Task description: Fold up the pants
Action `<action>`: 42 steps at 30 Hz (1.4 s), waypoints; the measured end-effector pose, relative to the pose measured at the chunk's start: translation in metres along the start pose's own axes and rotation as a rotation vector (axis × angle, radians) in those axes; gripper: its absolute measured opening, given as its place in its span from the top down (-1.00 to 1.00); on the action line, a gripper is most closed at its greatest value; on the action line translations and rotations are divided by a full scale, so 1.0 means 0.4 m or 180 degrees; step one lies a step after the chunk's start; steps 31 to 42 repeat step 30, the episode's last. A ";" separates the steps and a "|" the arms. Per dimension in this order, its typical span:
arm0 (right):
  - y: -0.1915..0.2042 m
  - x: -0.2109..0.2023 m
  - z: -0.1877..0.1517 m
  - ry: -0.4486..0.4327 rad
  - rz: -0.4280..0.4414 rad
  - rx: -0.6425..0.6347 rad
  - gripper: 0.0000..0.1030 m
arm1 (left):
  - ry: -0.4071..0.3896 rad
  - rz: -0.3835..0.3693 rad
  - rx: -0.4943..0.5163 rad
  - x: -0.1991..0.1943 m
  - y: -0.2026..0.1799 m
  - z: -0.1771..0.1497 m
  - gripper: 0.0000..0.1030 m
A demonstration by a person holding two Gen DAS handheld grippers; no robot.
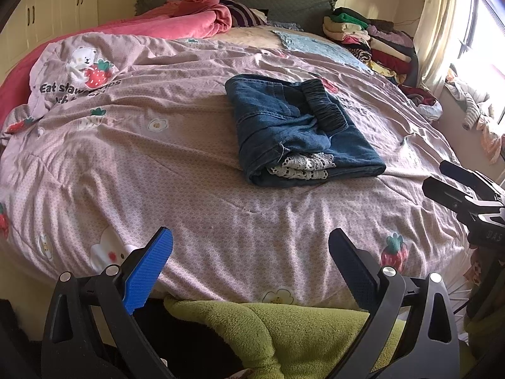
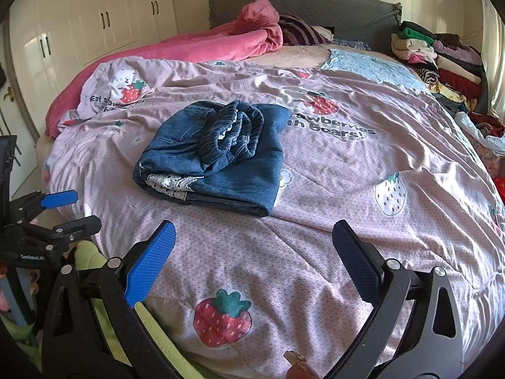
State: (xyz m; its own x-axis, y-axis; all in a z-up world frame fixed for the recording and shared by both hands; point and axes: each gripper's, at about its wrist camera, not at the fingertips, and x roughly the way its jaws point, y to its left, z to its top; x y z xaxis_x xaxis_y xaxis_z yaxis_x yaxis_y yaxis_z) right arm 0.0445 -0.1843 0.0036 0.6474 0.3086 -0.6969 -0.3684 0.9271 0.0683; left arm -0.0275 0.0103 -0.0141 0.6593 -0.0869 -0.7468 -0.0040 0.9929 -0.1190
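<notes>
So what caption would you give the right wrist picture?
Open right gripper held back from folded denim pants lying on a strawberry-print duvet.

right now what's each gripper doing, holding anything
Left gripper: jaws open, holding nothing.
Right gripper: jaws open, holding nothing; the folded blue denim pants lie untouched on the bed.
</notes>
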 end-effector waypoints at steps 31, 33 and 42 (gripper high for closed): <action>-0.679 0.062 0.037 0.0216 -0.1372 0.1262 -0.82 | 0.0247 0.1150 -0.0867 0.243 0.465 0.254 -0.91; -0.679 0.062 0.037 0.0216 -0.1372 0.1262 -0.82 | 0.0247 0.1150 -0.0867 0.243 0.465 0.254 -0.91; -0.679 0.062 0.037 0.0216 -0.1372 0.1262 -0.82 | 0.0247 0.1150 -0.0867 0.243 0.465 0.254 -0.91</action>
